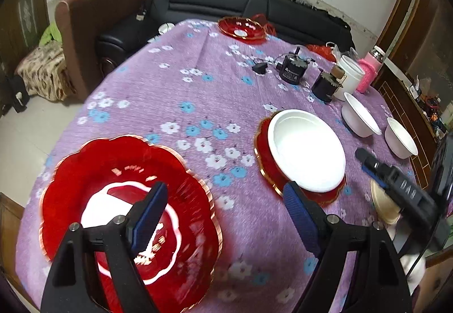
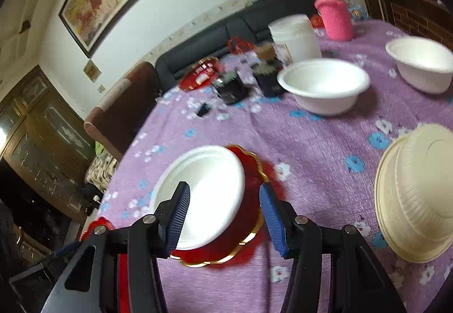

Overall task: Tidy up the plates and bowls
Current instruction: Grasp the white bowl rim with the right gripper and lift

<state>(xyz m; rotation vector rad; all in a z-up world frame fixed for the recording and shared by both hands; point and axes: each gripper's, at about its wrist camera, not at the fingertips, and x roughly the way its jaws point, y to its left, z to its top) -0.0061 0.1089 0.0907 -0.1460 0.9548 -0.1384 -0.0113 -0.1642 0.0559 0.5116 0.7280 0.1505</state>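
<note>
- Where the purple flowered tablecloth [image 1: 175,92] fills both views, your left gripper [image 1: 223,205] hangs with its jaws wide apart and nothing between them, its left finger above the near red scalloped plate [image 1: 85,171] lying flat on the cloth.
- Your right gripper [image 2: 225,209] has its jaws partly apart and grips nothing; it is over the near edge of the white plate [image 2: 209,185].
- That white plate sits on a second red gold-rimmed plate [image 2: 249,230], off-centre, so the red rim shows on one side only.
- Beyond it you have two white bowls [image 2: 322,86] standing upright and apart from each other on the cloth.
- At your right an upside-down stack of cream bowls [image 2: 416,194] rests on the cloth.
- A third red plate [image 1: 242,29] lies at the far edge of the table, well apart from the others.
- Near the white bowls stand two dark jars [image 1: 293,70], a white tub [image 2: 294,35] and a bottle in a pink sleeve [image 2: 335,15].
</note>
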